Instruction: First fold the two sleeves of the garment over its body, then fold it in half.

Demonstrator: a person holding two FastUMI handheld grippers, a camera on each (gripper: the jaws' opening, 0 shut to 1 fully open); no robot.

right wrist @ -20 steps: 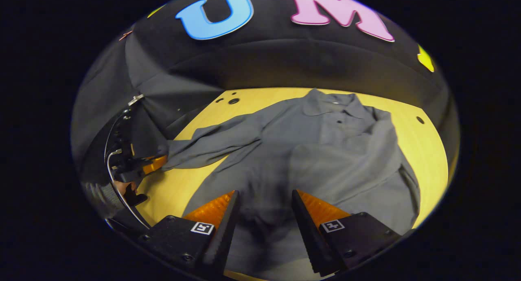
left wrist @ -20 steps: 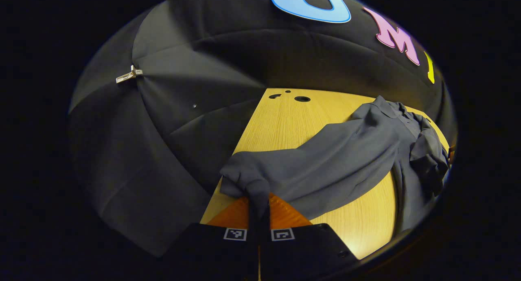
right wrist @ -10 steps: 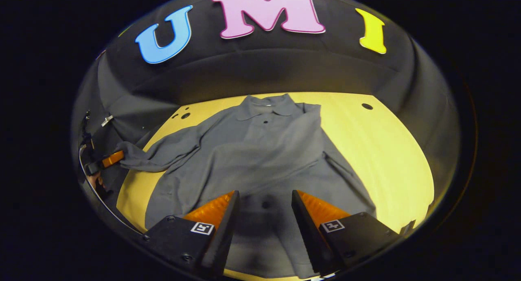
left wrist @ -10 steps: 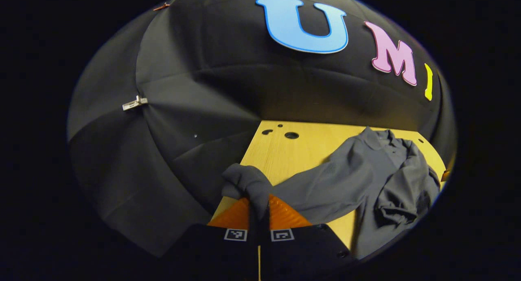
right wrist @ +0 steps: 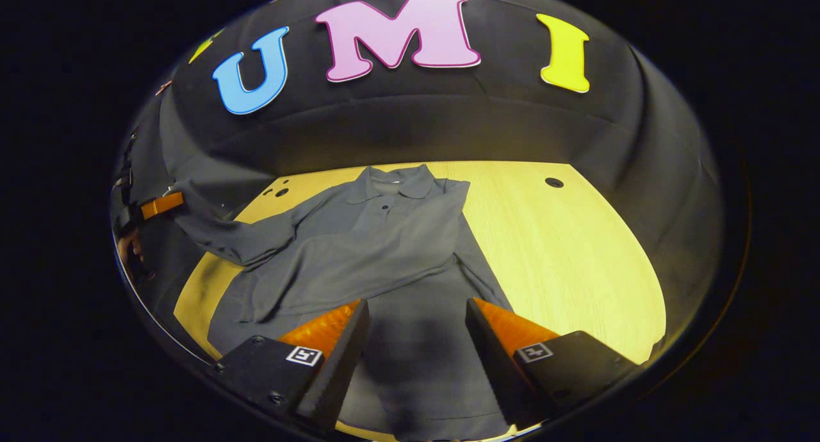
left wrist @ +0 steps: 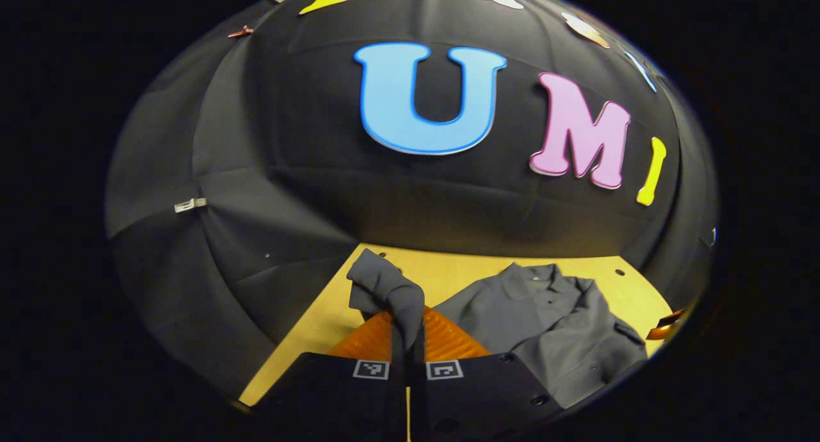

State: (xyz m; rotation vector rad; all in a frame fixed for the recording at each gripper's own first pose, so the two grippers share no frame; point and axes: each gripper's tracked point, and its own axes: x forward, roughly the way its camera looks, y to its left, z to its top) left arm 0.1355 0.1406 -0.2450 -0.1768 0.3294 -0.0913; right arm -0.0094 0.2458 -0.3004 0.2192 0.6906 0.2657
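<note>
Left gripper (left wrist: 408,339) has its fingers clamped on the cuff end of the left sleeve (left wrist: 384,291); cloth bunches up just above the fingertips and hangs lifted off the counter (left wrist: 320,333); in the right gripper view that same gripper (right wrist: 160,205) sits far out to the left with the sleeve (right wrist: 256,237) stretched from it back to the shoulder; sleeve's long axis runs from those fingers rightward and slightly away, toward the collar (right wrist: 391,182). Garment (right wrist: 384,256) body lies flat on the counter, ahead and to the right of the left fingers; the other sleeve looks already laid across the chest, so one sleeve fold appears done. Right gripper (right wrist: 416,339) has fingers spread apart, holding nothing, hovering over the lower body of the garment, hem side; it's nearer the body but idle. Key relation: held cuff is left of the body, so I'd expect the carry to go rightward across the chest.
</note>
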